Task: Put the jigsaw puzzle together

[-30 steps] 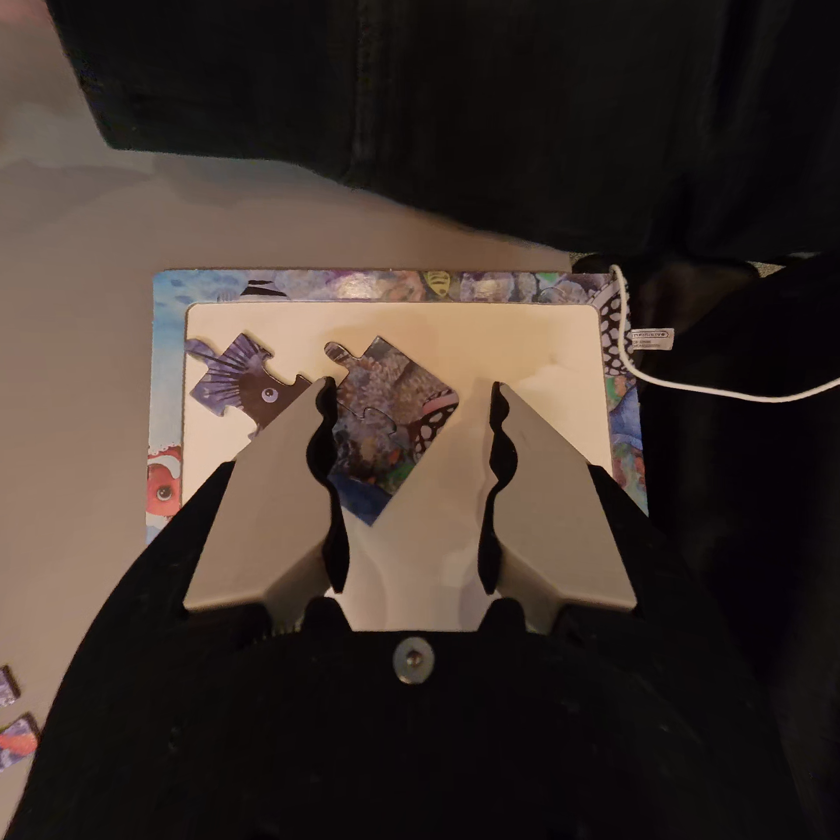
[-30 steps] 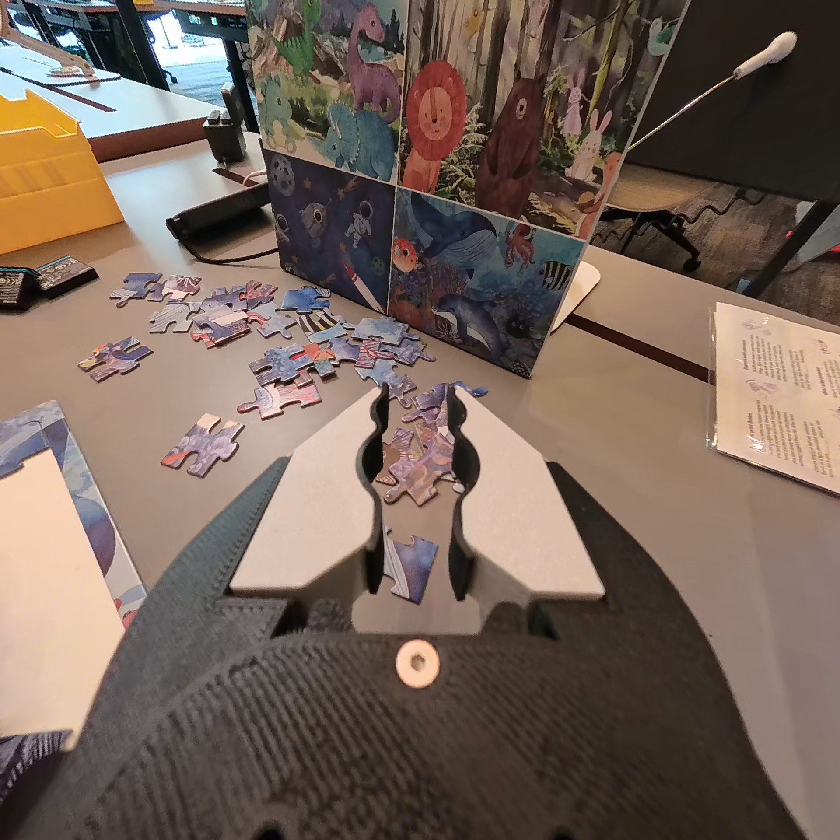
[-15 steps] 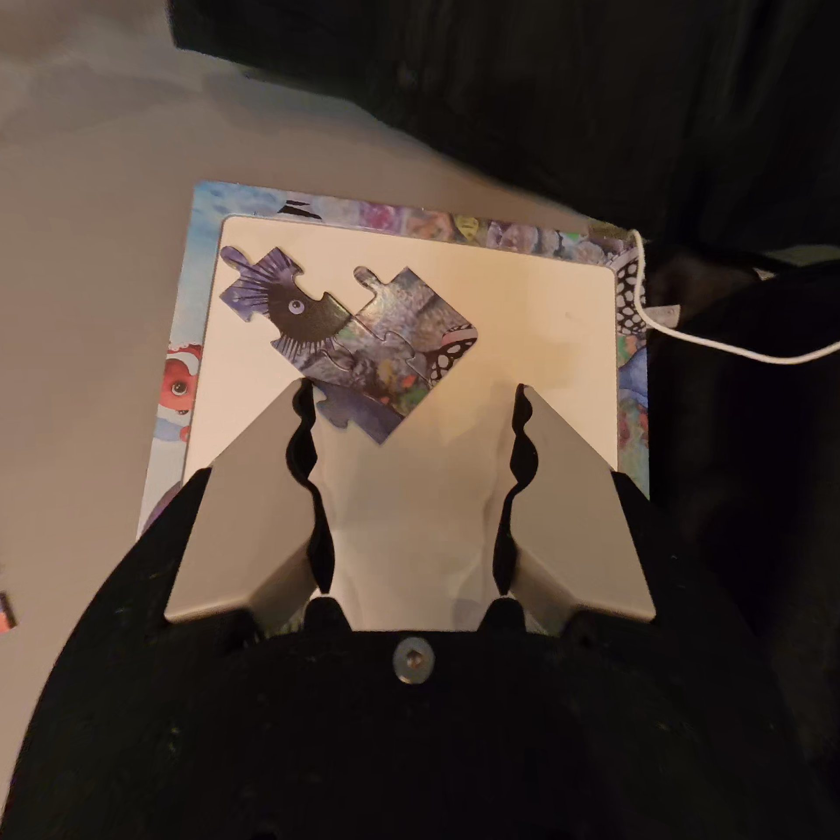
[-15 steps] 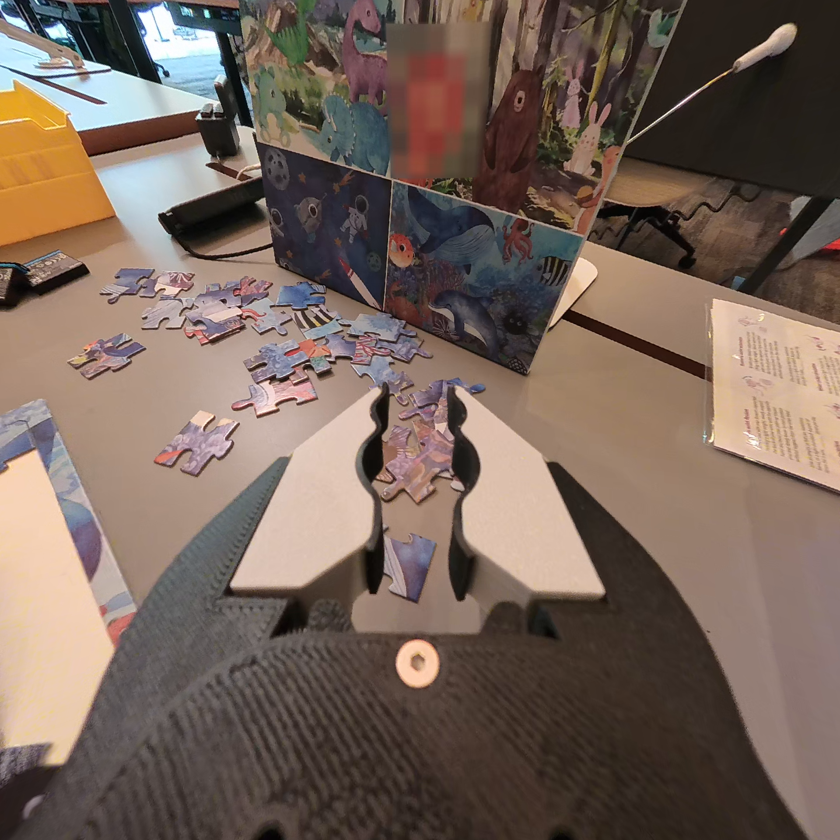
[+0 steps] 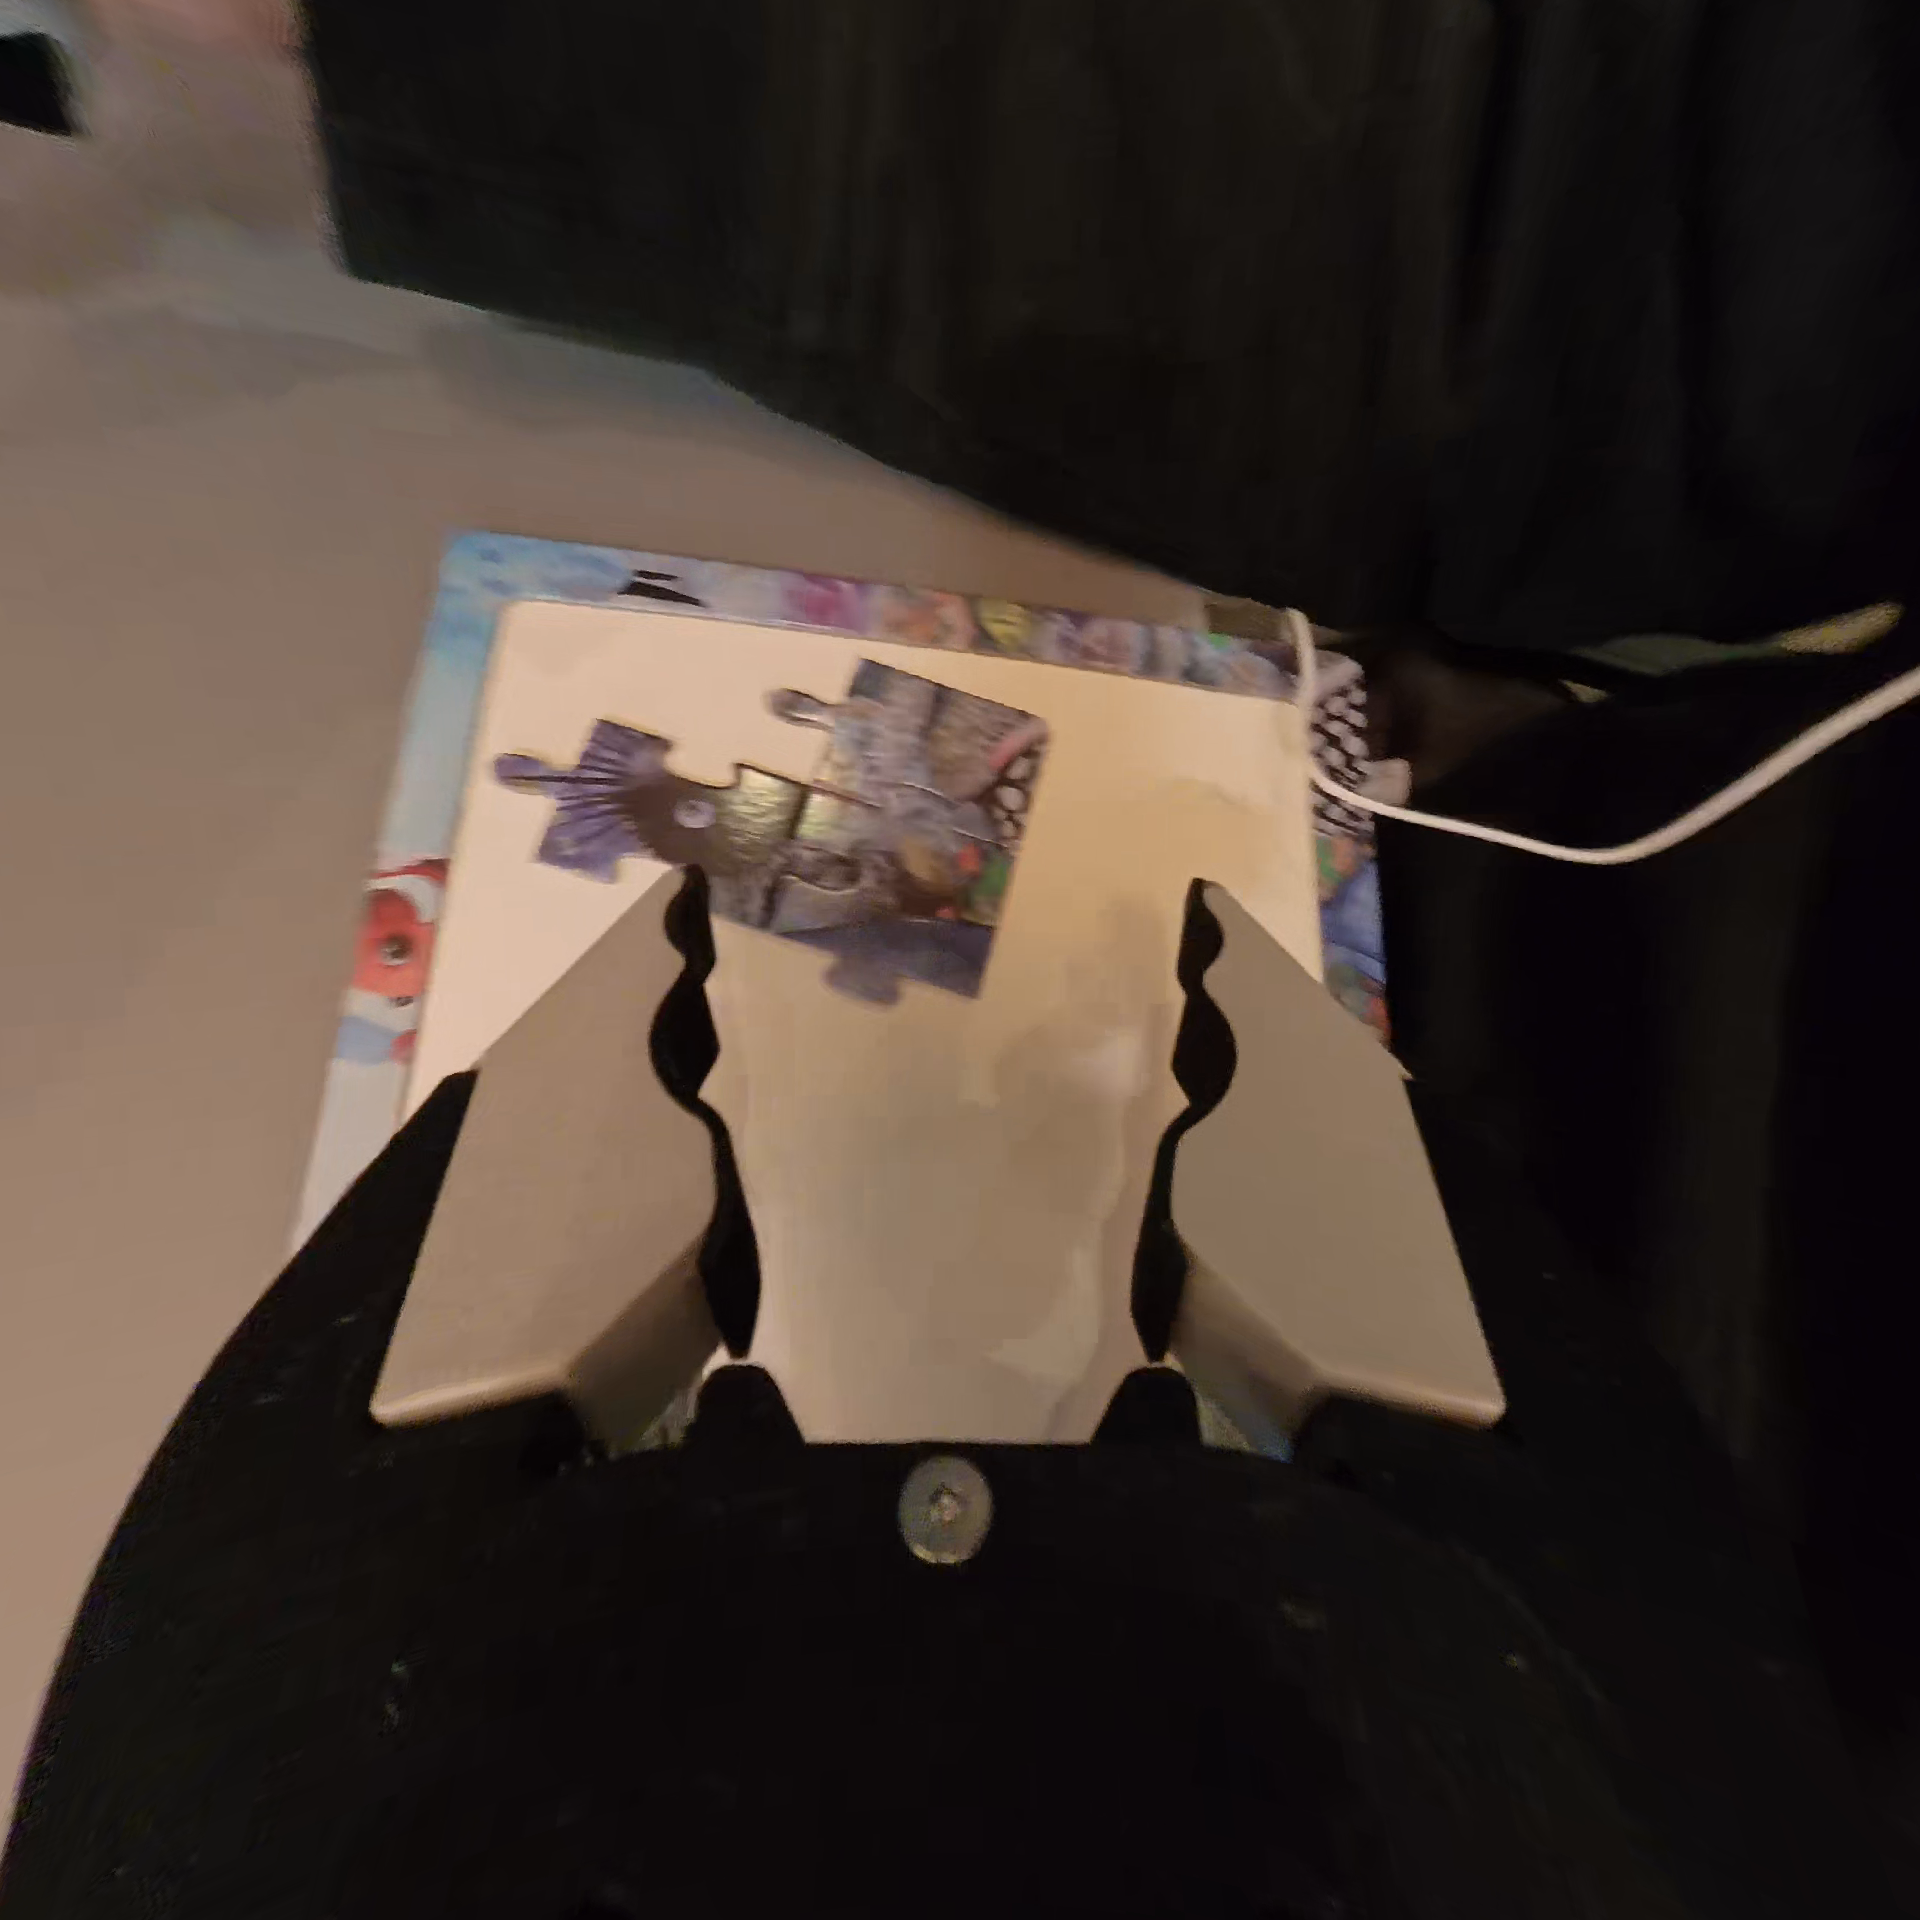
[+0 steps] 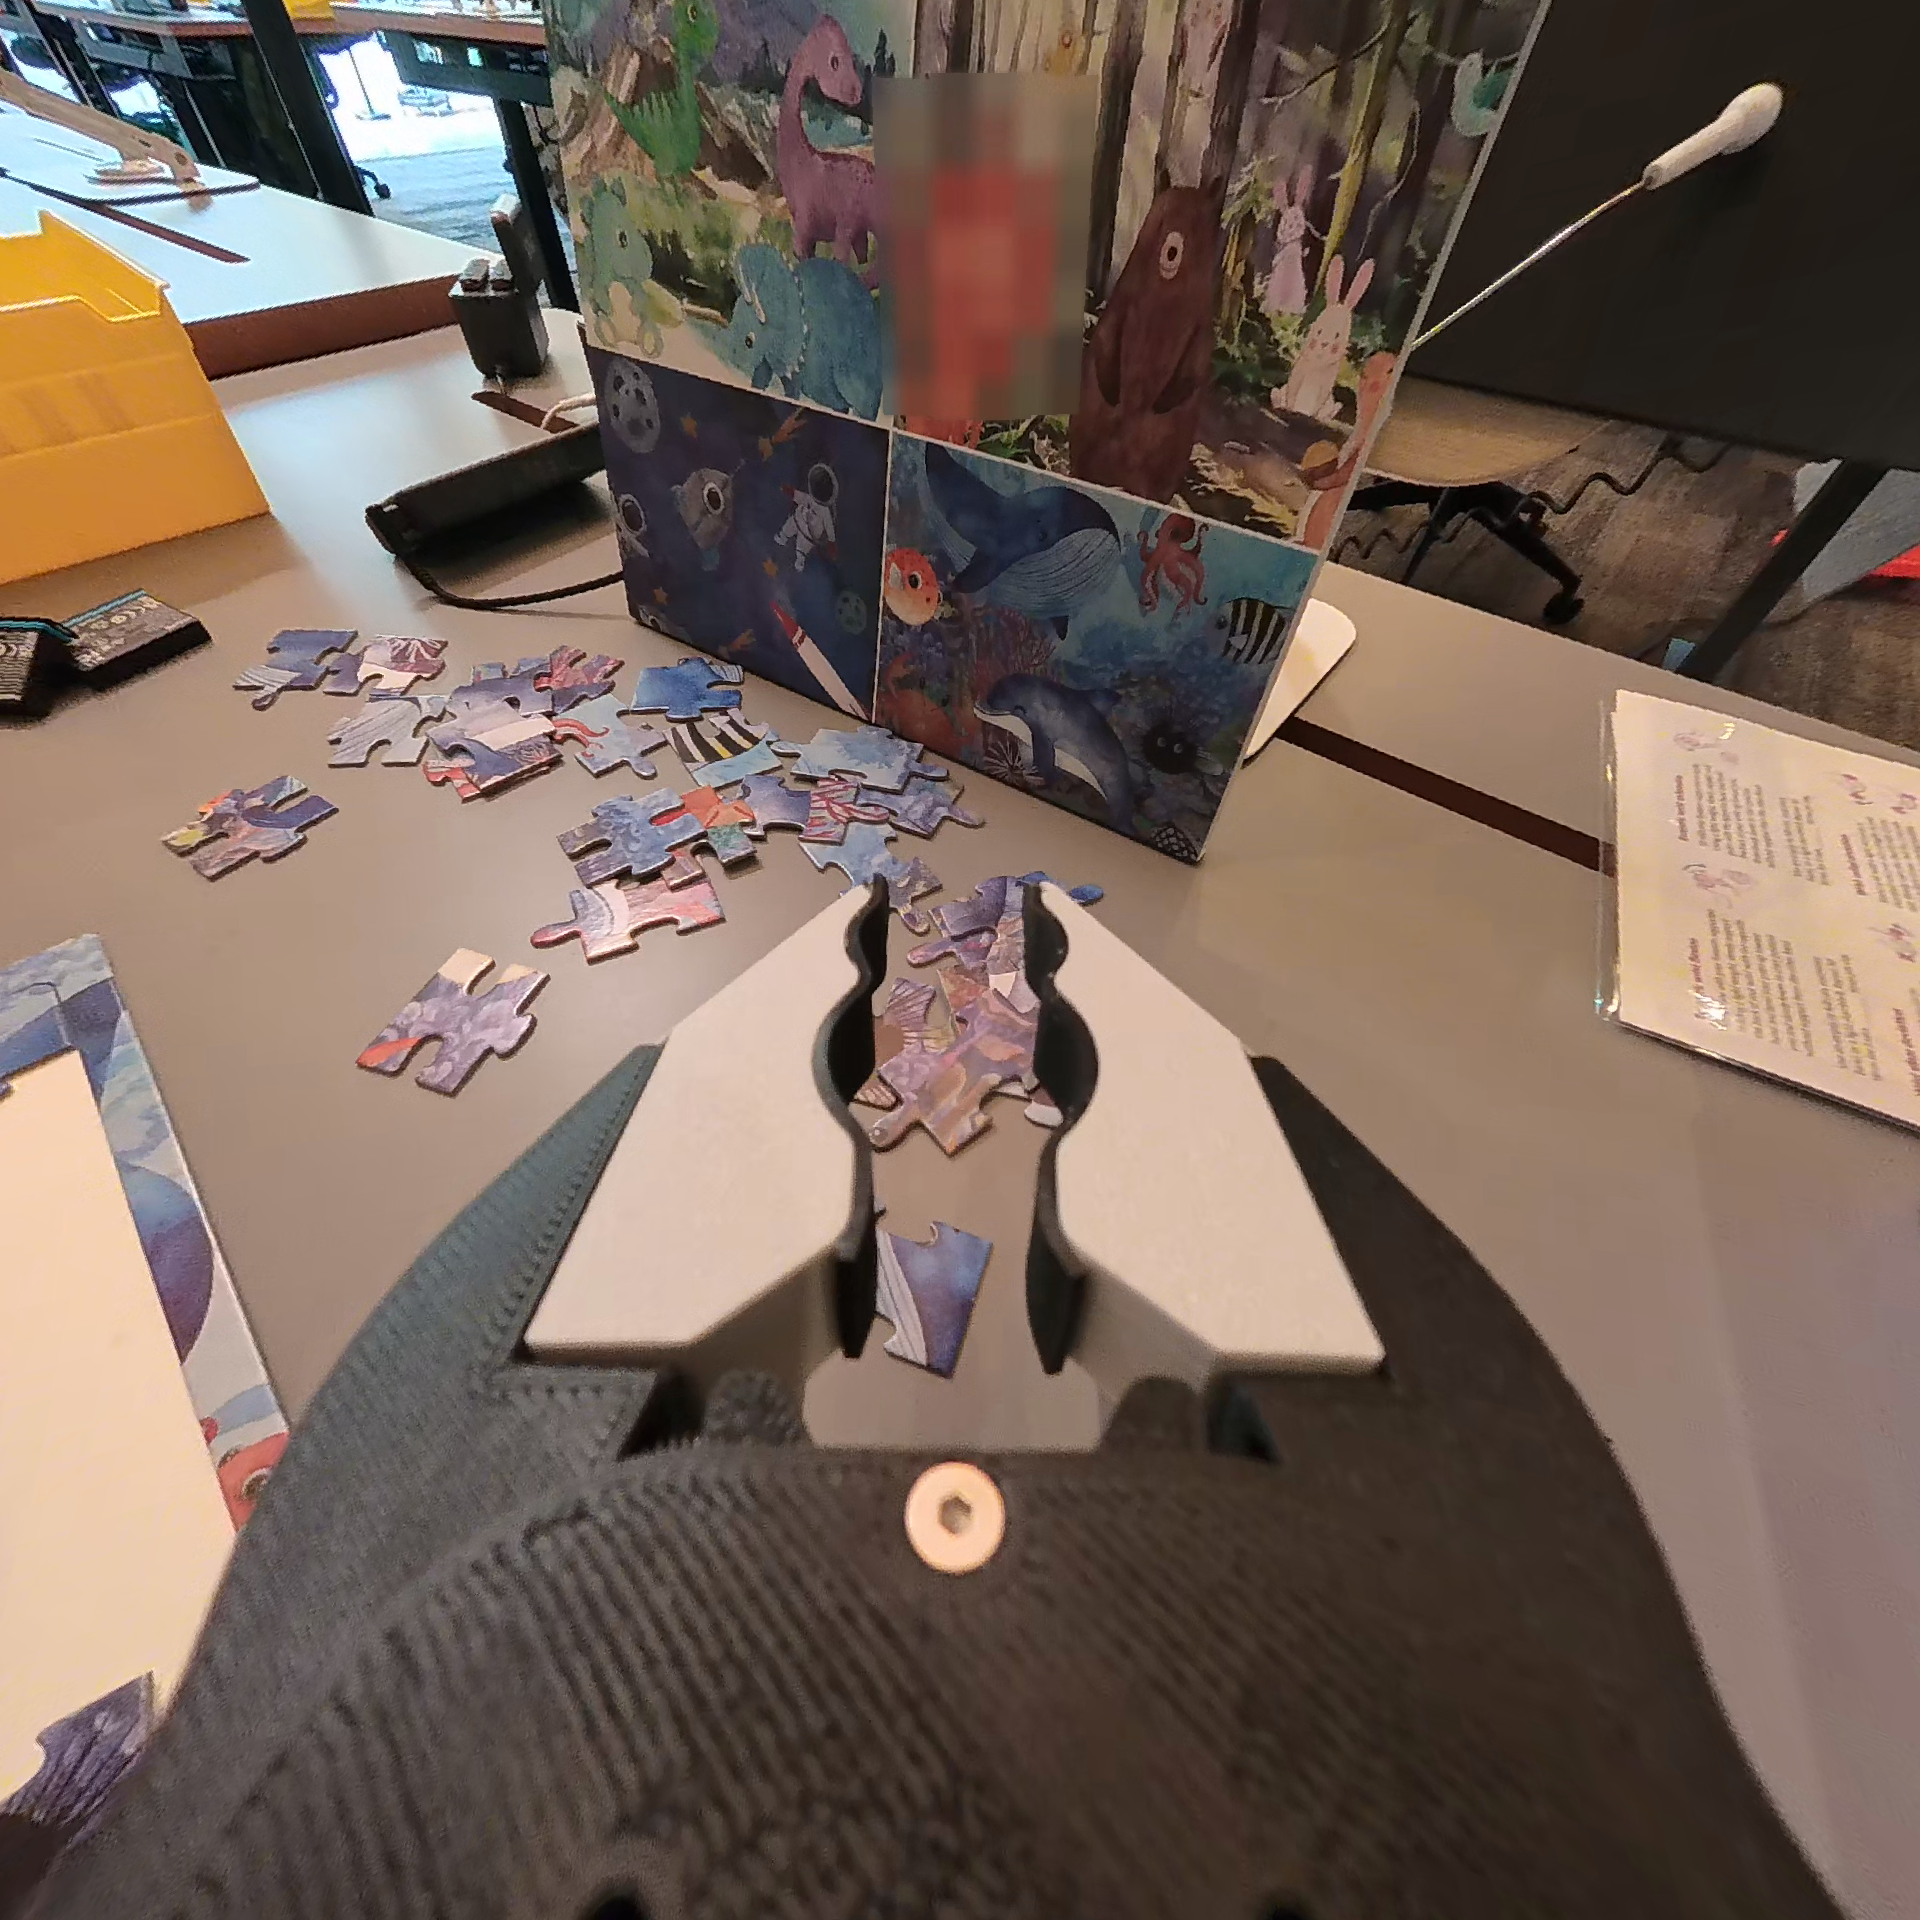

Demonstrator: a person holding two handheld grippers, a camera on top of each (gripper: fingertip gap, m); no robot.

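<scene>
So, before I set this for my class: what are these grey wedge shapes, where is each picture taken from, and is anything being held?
The wedges are the two fingers of a hand-held gripping tool; a person holds one in each hand, each with a camera looking along its fingers. The left tool is open and empty over the puzzle tray, where a few joined pieces lie. The right tool has its fingers close together but apart, holding nothing. It points over loose pieces on the grey table, towards an upright picture box.
</scene>
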